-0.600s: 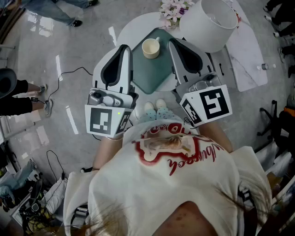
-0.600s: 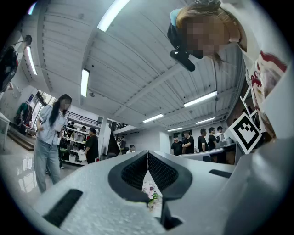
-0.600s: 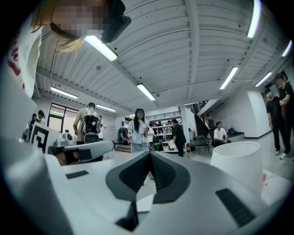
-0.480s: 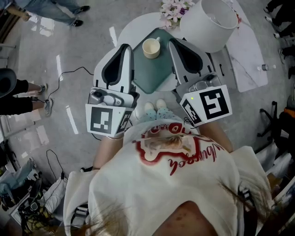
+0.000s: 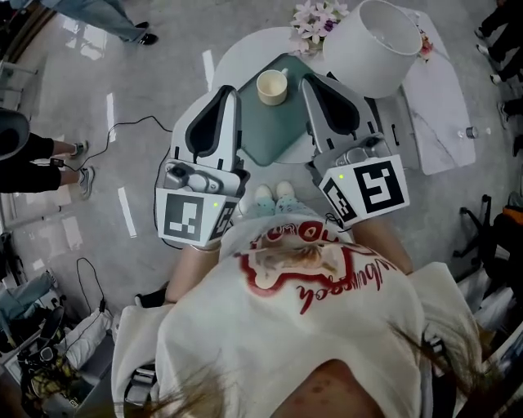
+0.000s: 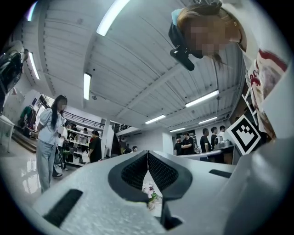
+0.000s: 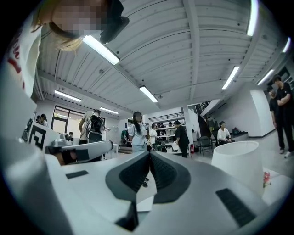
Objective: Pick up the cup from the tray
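Observation:
A cream cup (image 5: 272,86) with its handle toward the far side stands upright at the far end of a dark green tray (image 5: 278,135) on a round white table (image 5: 237,49). My left gripper (image 5: 231,91) hovers just left of the cup, jaws shut on nothing. At the cup's right side my right gripper (image 5: 307,81) is likewise shut and empty. Neither touches the cup. The left gripper view has its left gripper (image 6: 147,156) closed against ceiling and room, the cup hidden. The right gripper view shows the right gripper (image 7: 149,155) closed too.
A large white lampshade (image 5: 376,45) stands right behind my right gripper, with a bunch of flowers (image 5: 319,16) beside it. A pale marbled slab (image 5: 445,98) lies at the right. A cable (image 5: 122,129) runs over the floor at left. People stand around the room.
The head view has shifted slightly; both grippers stay shut on either side of the cup, and the cup has not moved on the tray.

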`<state>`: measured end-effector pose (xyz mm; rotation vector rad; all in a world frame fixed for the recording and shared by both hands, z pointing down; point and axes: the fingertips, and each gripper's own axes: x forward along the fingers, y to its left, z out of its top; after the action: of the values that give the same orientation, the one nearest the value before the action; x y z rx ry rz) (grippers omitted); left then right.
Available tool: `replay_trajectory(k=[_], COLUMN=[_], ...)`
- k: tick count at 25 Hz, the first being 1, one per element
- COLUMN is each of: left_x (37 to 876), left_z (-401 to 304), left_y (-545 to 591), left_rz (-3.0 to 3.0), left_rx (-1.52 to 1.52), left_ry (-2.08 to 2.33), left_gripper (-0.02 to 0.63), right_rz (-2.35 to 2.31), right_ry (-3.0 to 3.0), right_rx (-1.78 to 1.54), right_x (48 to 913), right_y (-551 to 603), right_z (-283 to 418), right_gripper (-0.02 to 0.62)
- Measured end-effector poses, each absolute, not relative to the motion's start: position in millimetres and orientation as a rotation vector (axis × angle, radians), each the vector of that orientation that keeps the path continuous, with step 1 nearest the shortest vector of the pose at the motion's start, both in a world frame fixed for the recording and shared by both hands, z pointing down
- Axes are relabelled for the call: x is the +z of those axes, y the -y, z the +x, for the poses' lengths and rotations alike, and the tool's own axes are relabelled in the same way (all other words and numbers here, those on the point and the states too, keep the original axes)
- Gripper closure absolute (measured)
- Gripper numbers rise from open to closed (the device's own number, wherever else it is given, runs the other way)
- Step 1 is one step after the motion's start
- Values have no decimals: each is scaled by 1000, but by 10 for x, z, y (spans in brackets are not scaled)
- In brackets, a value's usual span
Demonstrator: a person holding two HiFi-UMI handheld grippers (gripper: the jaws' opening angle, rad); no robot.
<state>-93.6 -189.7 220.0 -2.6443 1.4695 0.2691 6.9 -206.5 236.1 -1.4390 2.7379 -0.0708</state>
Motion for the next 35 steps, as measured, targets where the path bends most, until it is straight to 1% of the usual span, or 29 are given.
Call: replay_trajectory(k=[13,27,32,35], left_x=[2220,2226,2202,2212], left_z=[-858,-940,-854,-803], left_y=[1331,-83,-128,-47], left_rz=[-2596,-2600,-2585,-2577], left_rx=[298,286,312,320], left_ry=[-1527,-1500,-1513,-1521], left_gripper=[591,591,591,591], right_rz=[-1371,-1425,-1439,-1520], right_ry=[-2747,-2717,-2727,-2777], right_rx=[-45,-42,-17,-4], right_x=[2355,2335,2378,2734], right_y=[1610,170,219,634], right_z=[179,112,248,422], right_gripper=[571,571,571,569])
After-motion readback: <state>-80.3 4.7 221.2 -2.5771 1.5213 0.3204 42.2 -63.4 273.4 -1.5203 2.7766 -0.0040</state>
